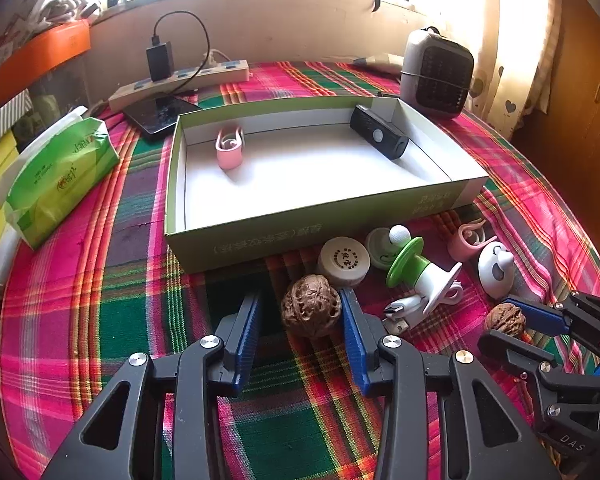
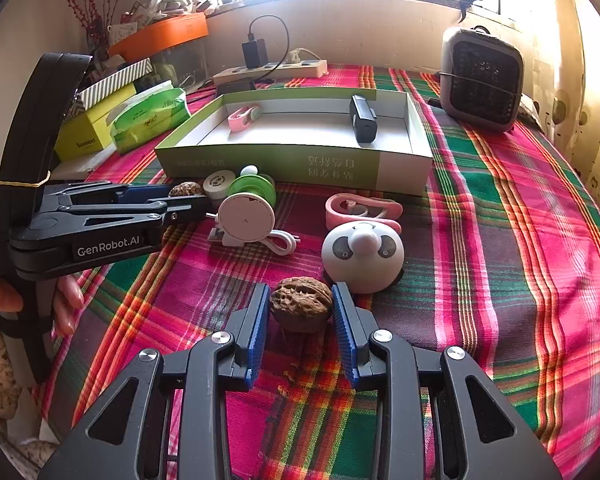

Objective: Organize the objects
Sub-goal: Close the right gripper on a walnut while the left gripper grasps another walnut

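Note:
A green-walled cardboard box [image 1: 260, 236] [image 2: 260, 160] holds a pink clip [image 1: 229, 146] [image 2: 242, 117] and a black device [image 1: 379, 132] [image 2: 363, 119]. My left gripper [image 1: 300, 312] [image 2: 188, 196] is open around one walnut [image 1: 311, 311] [image 2: 186, 189]; its right pad touches the shell and a gap shows on the left. My right gripper [image 2: 301, 304] [image 1: 500, 320] has both pads against a second walnut [image 2: 301, 304] [image 1: 505, 319], which rests on the cloth. In front of the box lie a green-and-white cable winder [image 1: 414, 270] [image 2: 247, 216], a round cap [image 1: 344, 261], a pink clip [image 2: 362, 210] and a panda-face dome [image 2: 362, 256].
A plaid cloth [image 2: 500, 240] covers the table. A green tissue pack [image 1: 60, 184], a phone [image 1: 160, 114] and a power strip [image 1: 180, 84] are at the back left. A small grey heater [image 1: 438, 72] [image 2: 482, 78] stands at the back right.

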### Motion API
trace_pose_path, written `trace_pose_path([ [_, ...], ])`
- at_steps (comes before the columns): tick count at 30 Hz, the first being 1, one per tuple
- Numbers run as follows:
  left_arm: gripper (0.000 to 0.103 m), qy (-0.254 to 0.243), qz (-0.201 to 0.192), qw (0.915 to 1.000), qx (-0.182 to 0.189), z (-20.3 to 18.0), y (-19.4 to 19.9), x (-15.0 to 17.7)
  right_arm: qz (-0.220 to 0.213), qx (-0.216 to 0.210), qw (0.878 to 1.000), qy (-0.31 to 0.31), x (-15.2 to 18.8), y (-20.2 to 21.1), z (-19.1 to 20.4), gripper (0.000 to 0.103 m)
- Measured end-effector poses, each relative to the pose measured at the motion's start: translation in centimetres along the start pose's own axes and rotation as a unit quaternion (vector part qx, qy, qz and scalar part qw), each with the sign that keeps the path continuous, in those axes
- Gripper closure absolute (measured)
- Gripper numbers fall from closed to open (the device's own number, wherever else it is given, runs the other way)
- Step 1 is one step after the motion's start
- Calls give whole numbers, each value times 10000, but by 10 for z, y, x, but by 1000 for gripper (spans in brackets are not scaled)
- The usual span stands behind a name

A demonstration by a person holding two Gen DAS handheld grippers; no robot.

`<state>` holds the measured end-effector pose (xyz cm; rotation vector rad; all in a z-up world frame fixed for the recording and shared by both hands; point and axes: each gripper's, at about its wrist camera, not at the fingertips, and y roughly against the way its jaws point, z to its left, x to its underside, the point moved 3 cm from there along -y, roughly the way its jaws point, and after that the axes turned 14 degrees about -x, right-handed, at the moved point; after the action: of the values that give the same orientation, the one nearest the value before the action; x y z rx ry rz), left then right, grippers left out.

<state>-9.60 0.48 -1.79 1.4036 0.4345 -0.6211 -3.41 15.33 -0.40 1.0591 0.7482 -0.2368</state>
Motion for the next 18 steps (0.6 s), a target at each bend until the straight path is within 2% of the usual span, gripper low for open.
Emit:
trace_pose_path([
  [6,76,58,-5,10000,-56,3,0,1,-1,5,10000,2,0,0,1,70],
  [18,76,68,-8,10000,-61,3,1,1,-3,6,10000,-2,0,0,1,70],
])
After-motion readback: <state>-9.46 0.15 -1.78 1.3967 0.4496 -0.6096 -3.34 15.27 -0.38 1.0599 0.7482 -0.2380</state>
